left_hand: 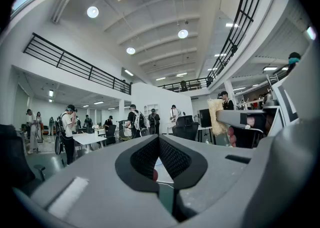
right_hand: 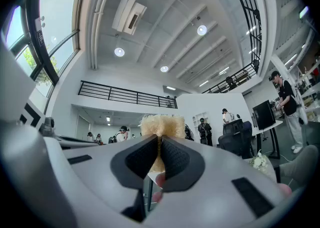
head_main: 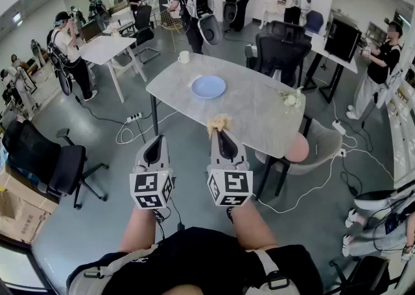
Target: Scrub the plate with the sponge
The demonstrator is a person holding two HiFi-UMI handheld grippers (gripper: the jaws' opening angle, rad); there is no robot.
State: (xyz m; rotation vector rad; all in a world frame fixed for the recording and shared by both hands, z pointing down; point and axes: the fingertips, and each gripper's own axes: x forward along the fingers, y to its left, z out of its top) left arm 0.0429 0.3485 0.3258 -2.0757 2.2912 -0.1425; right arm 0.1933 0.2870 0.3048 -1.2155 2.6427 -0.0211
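R tongs (head_main: 219, 131) pinch sponge (head_main: 218, 122), L tongs (head_main: 155, 139) closed & empty, so unheld plate (head_main: 208, 86), centre frame, may skid on worktop (head_main: 259, 115) once scrubbed.

No words, numbers or brand names are showing clearly enough to read in any view. The white cube with black edging (head_main: 151, 190) riding on the left tongs (head_main: 158, 138) and its twin (head_main: 230, 187) on the right tongs (head_main: 219, 133) are showing only black-and-white square marker patterns, not letters or digits. A small white print (head_main: 139, 259) is sitting on the person's black shirt in the head view, but it is coming out too small to make out.
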